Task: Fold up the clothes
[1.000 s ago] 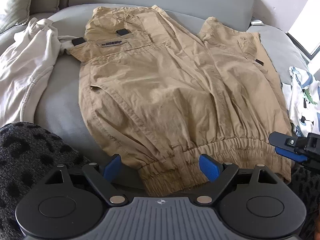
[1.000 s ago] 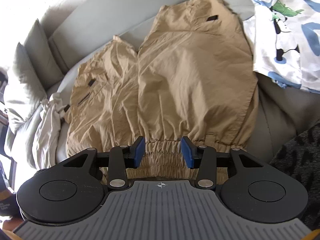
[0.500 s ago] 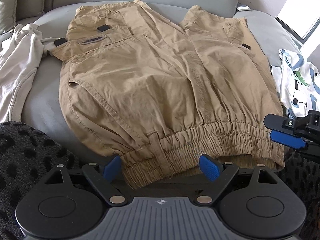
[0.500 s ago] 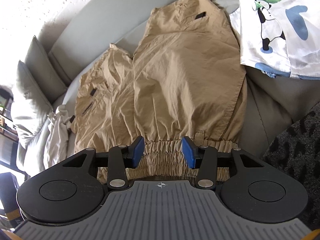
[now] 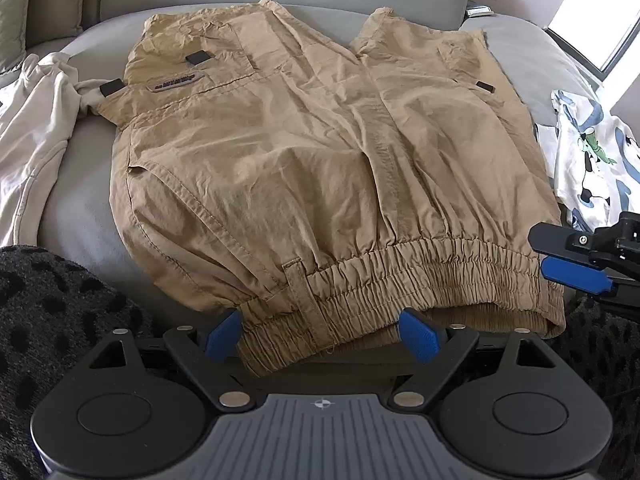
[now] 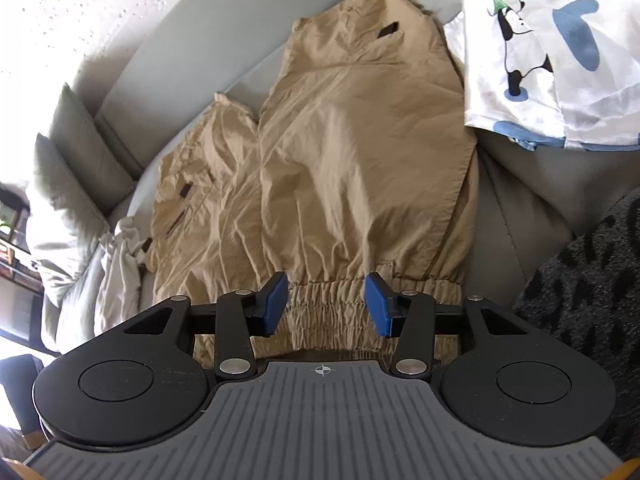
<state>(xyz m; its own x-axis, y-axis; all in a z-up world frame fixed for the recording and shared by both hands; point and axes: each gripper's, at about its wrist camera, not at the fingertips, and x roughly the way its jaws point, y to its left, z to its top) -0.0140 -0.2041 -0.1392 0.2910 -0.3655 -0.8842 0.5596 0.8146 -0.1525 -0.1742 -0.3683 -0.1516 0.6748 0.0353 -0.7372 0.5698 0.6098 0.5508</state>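
- The left gripper (image 5: 322, 334) is standing wide apart at the near edge of the sofa, and its blue pads (image 5: 222, 334) are sitting on both sides of the elastic waistband (image 5: 400, 276), not pressing on it.
- The right gripper (image 6: 326, 306) is standing about half apart over the same waistband, near its right end; its pads (image 6: 275, 306) are not squeezing the cloth, and nothing is being held.
- In the left wrist view, the right gripper is showing at the right edge, just beside the right corner of the waistband.
- A dark spotted blanket (image 5: 48, 300) is lying at the near corners of the sofa, on the left and on the right of the two grippers.
- The tan cargo shorts (image 5: 320, 152) are lying flat and spread on the seat of the grey sofa (image 5: 80, 200), with the waistband toward the grippers and the two legs pointing toward the backrest.
- A cream garment (image 5: 28, 140) is lying crumpled on the left of the shorts, and it is touching the far left leg near a black tab (image 5: 111, 88).
- A white cloth with blue shapes and pandas (image 6: 552, 48) is lying on the right of the shorts, just beside them.
- A grey cushion (image 6: 68, 152) is leaning at the far left end of the sofa.
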